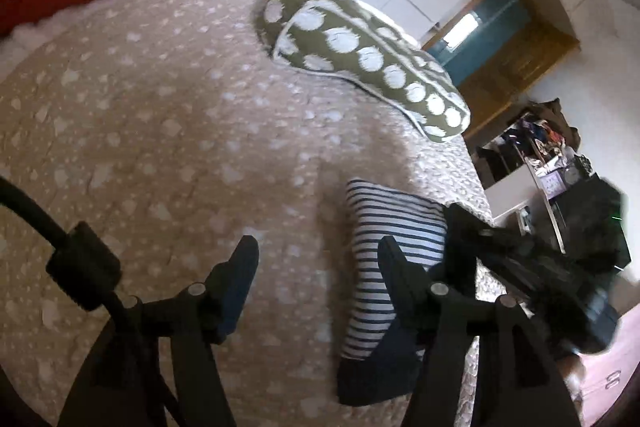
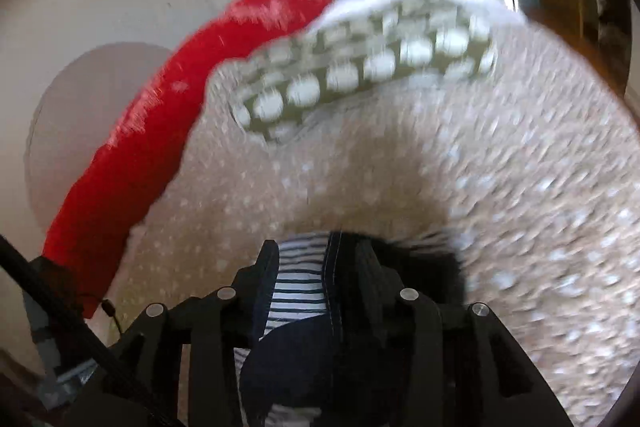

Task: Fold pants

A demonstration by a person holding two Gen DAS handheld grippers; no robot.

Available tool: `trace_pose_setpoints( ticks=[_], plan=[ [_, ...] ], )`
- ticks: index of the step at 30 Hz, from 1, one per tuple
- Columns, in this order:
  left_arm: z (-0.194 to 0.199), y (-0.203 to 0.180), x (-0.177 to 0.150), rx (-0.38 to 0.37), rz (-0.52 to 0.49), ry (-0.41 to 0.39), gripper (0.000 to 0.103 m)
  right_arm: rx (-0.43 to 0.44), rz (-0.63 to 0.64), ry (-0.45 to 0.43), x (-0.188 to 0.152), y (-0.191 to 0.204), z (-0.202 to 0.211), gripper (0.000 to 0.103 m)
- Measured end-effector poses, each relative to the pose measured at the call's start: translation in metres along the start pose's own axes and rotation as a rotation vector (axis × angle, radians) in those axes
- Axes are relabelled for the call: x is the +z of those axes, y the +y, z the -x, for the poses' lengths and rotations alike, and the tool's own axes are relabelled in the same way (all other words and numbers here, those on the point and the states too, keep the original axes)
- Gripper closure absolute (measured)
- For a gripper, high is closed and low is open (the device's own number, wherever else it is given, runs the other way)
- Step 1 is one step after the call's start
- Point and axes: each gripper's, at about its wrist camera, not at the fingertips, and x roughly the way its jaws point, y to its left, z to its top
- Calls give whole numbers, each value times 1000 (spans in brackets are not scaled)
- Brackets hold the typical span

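Your left claw [image 1: 316, 263] spread, empty over beige speckled bedspread [image 1: 160, 107]. Right claw [image 2: 316, 267] straddles striped navy-and-white pants [image 2: 298, 287]; pinch cannot tell. Fold step; next: left edge.

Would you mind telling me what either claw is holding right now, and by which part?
The right claw has the striped pants between its fingers at a dark-trimmed edge; whether it pinches them cannot be told. The left claw holds nothing.

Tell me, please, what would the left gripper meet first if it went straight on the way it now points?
Most likely the bare beige speckled bedspread: nothing lies between the left gripper fingers. The striped pants sit beside its right finger, just off that line, though depth is hard to judge.
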Motion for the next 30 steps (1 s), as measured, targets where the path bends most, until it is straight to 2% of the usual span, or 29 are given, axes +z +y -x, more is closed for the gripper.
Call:
trace_pose_setpoints(
  ticks=[3, 5, 10, 14, 20, 25, 30],
  plan=[
    [1, -2, 0, 3, -9, -7, 42, 25, -142, 110, -1, -25, -36, 61],
    [3, -4, -2, 9, -19, -14, 42, 57, -214, 102, -2, -34, -33, 61],
    [4, -2, -2, 12, -2, -7, 41, 69, -123, 1, -14, -21, 20, 61],
    [4, -1, -3, 18, 2, -10, 40, -39, -48, -49, -54, -20, 47, 61],
    [2, -5, -8, 41, -22, -10, 40, -221, 94, -62, -105, -23, 43, 61],
    [0, -11, -11, 71, -52, -20, 40, -210, 90, -89, -117, -27, 61, 55],
    [15, -31, -27, 149, -129, -113, 40, -224, 72, -99, -137, -31, 81, 51]
  ],
)
